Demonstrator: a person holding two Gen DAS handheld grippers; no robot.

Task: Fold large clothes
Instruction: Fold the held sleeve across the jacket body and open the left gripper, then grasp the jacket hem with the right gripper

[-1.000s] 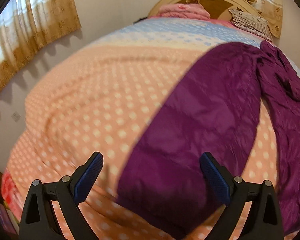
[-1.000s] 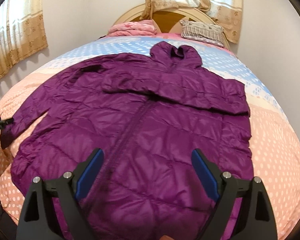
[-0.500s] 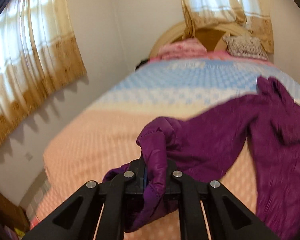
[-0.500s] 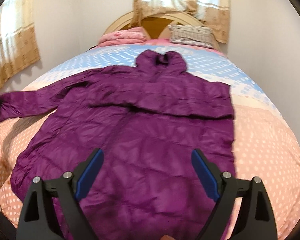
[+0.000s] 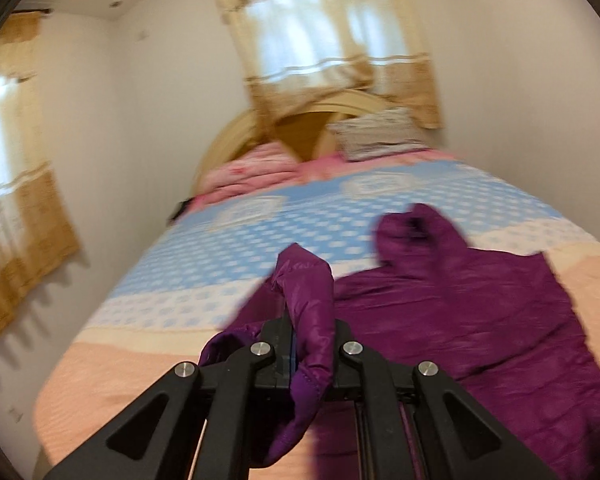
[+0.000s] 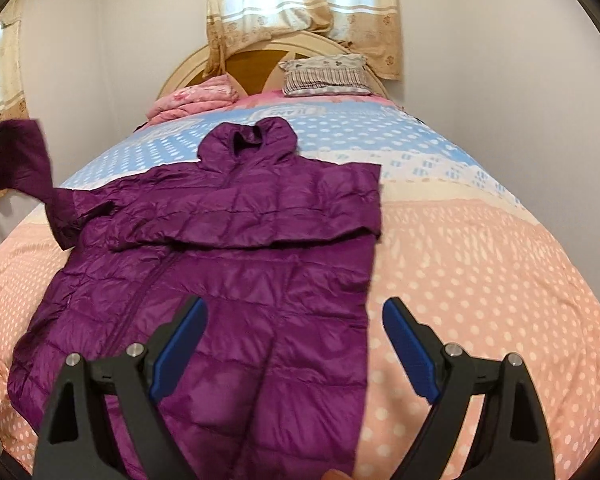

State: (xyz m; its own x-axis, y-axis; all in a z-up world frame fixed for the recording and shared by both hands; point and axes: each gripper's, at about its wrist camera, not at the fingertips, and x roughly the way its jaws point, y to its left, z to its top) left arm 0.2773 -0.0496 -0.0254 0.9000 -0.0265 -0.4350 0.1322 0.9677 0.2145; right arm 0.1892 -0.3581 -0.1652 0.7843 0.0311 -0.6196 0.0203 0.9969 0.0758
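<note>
Your left tongs (image 5: 296, 354) are clamped on the cuff of the purple jacket's sleeve (image 5: 306, 300), lifted off the bed (image 6: 480, 248); in the right view that sleeve hangs at 10 o'clock. The purple jacket (image 6: 240, 248) lies face up mid-bed, hood toward 12 o'clock, its other sleeve already folded across the chest. Your right tongs (image 6: 296, 344) hover spread wide and empty above the hem at 6 o'clock. You appear to be mid sleeve-fold: next, carry the cuff across the chest toward 3 o'clock, lay it flat, then let go.
</note>
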